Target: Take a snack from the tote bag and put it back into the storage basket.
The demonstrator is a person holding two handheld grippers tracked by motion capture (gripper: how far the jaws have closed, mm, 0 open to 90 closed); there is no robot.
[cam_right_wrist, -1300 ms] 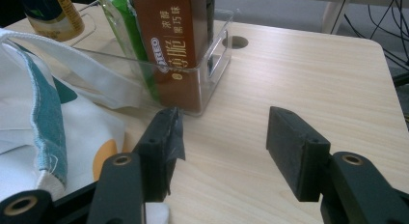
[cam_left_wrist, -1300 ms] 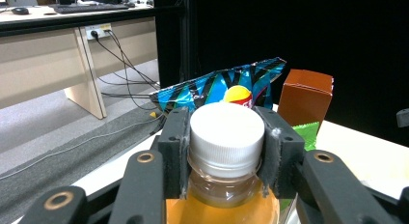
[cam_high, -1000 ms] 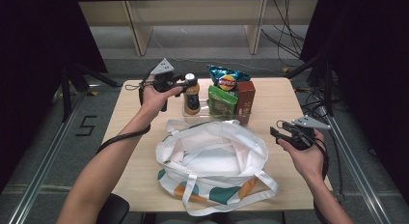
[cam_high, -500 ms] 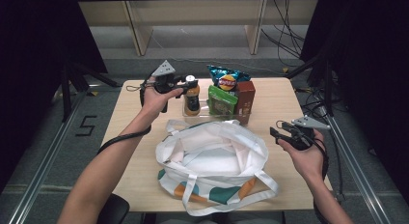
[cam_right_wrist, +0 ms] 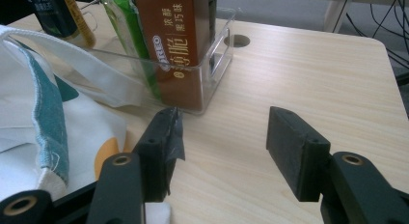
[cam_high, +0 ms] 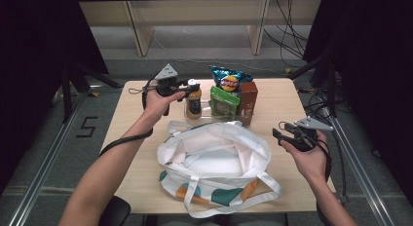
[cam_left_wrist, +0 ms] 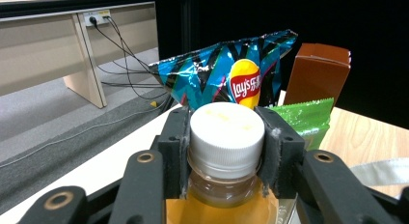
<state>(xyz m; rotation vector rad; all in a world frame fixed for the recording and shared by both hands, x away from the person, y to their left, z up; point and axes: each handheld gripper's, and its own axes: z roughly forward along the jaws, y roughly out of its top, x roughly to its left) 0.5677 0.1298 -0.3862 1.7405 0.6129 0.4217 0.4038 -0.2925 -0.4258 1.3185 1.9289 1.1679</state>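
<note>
In the upper middle of the high view, my left gripper [cam_left_wrist: 226, 151] clamps the ribbed white cap of the amber plastic bottle [cam_high: 193, 102], which stands at the left end of the clear plastic tray [cam_right_wrist: 212, 64]. My right gripper [cam_right_wrist: 222, 147] hangs empty with jaws apart over bare pale wood at the right edge of the table [cam_high: 285, 102]. The soft white cloth bag [cam_high: 214, 162] lies open in the centre. Nothing has moved since the earlier frames.
</note>
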